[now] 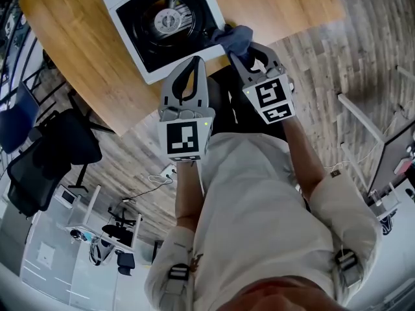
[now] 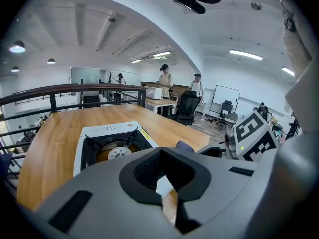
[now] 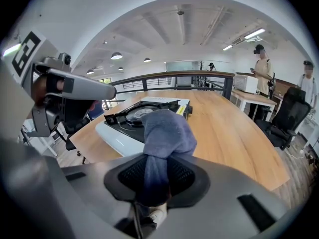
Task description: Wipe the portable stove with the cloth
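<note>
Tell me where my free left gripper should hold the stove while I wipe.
Grip the stove by its near white rim, coming from the table edge. That rim looks thin and straight enough to pinch; the middle is a wide sunken burner. The left gripper has its jaws together, so open them first.

Bright, even indoor light comes from strip lights (image 2: pixel 246 55) and round lamps (image 3: pixel 115 56) high above the jaws. Shadows are soft. Wide-angle bending curves the edges, and the corners go dark. Just below the jaws everything blurs, while the cloth (image 3: pixel 167 133) between them looks sharp.
</note>
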The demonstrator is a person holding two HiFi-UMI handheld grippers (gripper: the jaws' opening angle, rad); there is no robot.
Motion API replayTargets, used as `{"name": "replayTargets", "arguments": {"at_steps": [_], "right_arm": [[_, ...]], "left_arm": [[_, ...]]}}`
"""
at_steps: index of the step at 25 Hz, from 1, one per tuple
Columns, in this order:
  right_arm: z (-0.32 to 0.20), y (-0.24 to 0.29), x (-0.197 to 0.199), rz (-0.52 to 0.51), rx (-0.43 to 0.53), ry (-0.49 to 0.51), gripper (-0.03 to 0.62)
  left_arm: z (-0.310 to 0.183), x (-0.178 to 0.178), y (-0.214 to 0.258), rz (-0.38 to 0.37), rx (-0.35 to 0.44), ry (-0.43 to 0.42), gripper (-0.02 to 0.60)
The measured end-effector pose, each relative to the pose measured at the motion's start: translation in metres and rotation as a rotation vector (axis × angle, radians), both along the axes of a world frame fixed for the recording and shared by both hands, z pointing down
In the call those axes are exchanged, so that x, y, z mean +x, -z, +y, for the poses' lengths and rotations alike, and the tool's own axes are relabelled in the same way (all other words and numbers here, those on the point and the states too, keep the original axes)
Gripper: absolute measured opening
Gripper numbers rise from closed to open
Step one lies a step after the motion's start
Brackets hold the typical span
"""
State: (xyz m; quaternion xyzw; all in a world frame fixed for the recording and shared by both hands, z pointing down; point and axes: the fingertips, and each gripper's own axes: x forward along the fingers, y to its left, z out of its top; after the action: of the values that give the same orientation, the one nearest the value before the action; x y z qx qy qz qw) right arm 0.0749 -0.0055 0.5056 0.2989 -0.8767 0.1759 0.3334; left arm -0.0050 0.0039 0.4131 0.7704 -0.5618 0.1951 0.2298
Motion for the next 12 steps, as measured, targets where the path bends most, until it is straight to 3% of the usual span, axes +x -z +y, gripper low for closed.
{"name": "replayTargets", "arguments": {"at_steps": [12], "right_arm": [[0.002,0.003,-0.005,0.029,0.057,-0.011,0.11]], "left_arm": [[0.029,-0.014,0.007,-0.023,-0.005,0.056,0.02]]}}
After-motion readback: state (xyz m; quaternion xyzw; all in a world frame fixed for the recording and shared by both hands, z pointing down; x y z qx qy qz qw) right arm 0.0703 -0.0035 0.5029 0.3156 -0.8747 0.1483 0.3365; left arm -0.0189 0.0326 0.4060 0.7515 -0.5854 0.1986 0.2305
